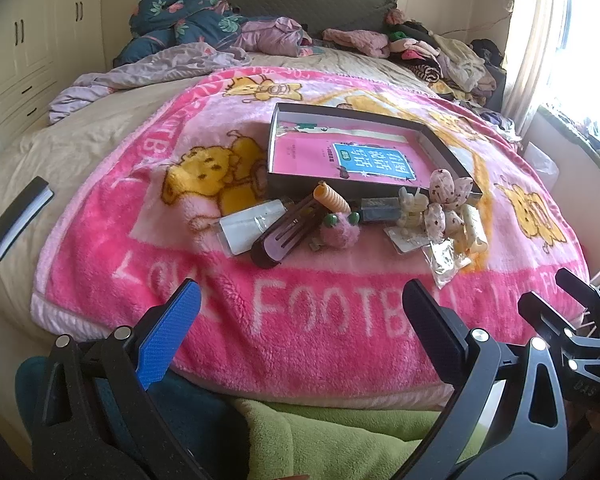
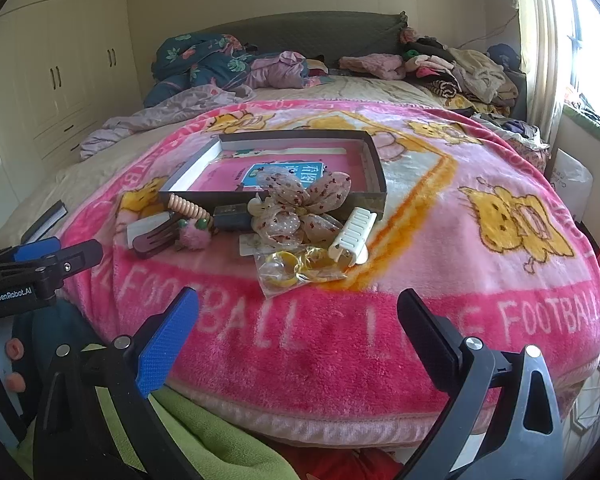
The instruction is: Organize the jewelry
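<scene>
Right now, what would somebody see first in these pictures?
Probably the bright pink bear blanket spread across the bed. On it, a heap of hair accessories sits in front of a shallow dark box, with a big spotted fabric bow and a cream claw clip on top. Both grippers, left and right, hang open nearby.

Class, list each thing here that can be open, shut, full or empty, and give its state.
Left gripper: open, holding nothing.
Right gripper: open, holding nothing.
Box: open, no lid on it, a pink book inside.
Plastic bag: lying flat, yellow rings inside.
Cupboard doors: shut.
</scene>
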The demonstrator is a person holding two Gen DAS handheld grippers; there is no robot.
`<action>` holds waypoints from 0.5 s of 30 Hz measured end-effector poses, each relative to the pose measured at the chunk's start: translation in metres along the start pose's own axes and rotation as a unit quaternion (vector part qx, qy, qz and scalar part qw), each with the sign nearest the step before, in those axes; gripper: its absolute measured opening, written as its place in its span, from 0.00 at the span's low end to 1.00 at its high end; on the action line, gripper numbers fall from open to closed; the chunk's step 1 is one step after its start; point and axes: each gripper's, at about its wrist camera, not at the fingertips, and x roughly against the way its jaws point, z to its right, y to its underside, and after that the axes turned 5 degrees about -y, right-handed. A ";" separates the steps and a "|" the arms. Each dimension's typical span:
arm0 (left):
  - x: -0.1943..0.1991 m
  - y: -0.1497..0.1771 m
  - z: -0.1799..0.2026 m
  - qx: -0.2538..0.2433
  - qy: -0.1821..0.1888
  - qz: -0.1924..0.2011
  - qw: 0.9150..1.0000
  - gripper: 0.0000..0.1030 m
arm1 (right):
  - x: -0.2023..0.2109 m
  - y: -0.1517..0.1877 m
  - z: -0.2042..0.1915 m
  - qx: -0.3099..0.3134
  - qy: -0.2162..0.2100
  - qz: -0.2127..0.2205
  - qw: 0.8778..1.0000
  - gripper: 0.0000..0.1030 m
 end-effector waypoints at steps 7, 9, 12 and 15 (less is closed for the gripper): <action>0.001 -0.001 -0.002 0.001 0.003 0.000 1.000 0.90 | -0.001 0.000 0.000 0.002 0.000 -0.002 1.000 0.94; 0.001 -0.001 -0.002 0.000 0.003 0.000 1.000 0.90 | -0.002 0.000 0.000 0.002 0.000 -0.002 1.000 0.94; -0.003 -0.002 -0.004 -0.001 0.004 -0.005 1.000 0.90 | -0.003 0.000 0.000 0.003 0.001 -0.002 1.000 0.94; -0.008 -0.003 -0.003 -0.001 0.006 -0.010 1.000 0.90 | -0.004 0.000 0.000 0.002 0.000 -0.003 1.000 0.94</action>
